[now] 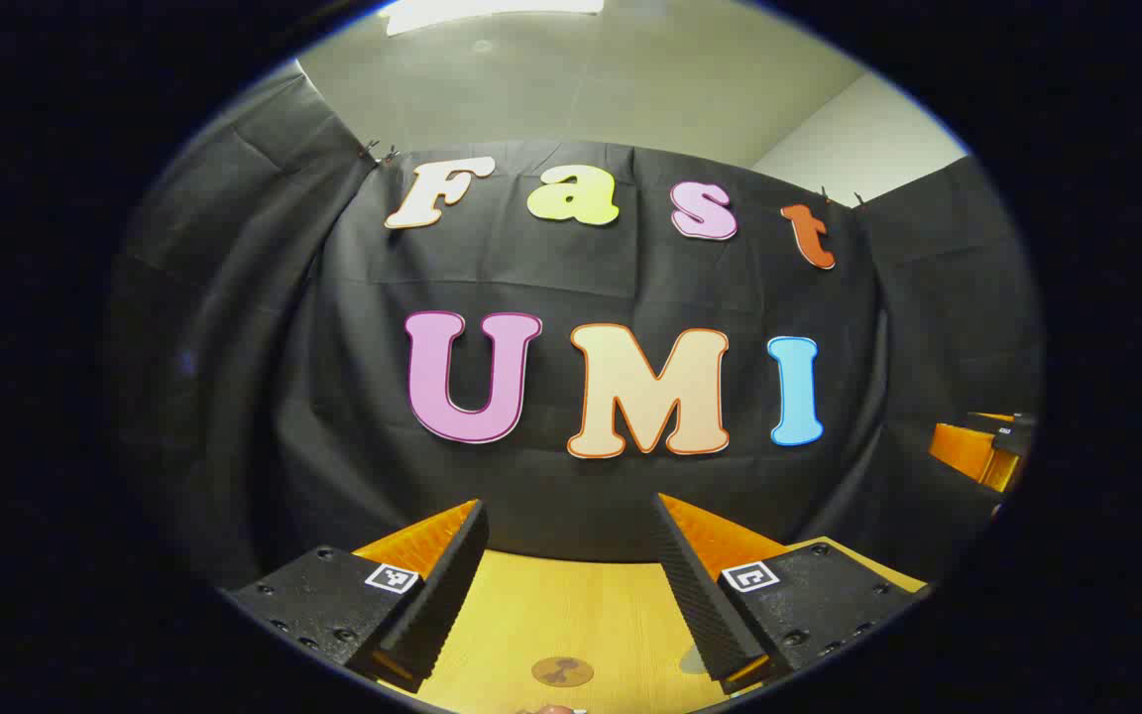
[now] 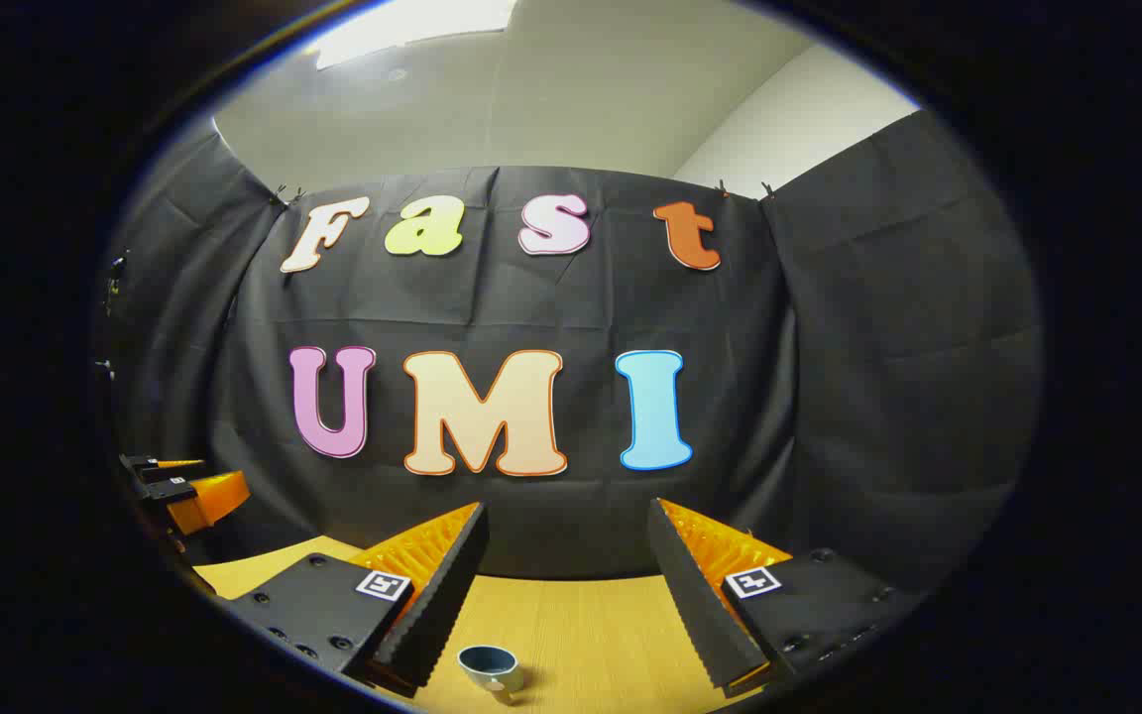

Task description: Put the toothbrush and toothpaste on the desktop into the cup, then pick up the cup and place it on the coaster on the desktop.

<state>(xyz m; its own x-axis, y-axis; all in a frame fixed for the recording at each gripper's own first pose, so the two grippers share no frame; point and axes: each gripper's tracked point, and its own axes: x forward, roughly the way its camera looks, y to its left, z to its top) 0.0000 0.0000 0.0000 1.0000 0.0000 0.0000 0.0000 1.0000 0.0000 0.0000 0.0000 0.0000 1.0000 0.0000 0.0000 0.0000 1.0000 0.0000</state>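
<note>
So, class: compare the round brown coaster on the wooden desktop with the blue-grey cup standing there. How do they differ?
The round brown coaster is flat and lies on the wooden desktop; the blue-grey cup stands upright with its mouth open upward. The coaster is brown with a dark mark on it; the cup is blue-grey with a dark inside. Both are round and rest on the desktop, ungripped.

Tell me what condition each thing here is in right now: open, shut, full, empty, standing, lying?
Left hand-held gripper: open, nothing between its fingers, held above the desktop.
Right hand-held gripper: open, holding nothing.
Cup: upright on the desktop, mouth open; nothing sticks out above its rim.
Coaster: lying flat on the desktop, nothing on it.
</note>
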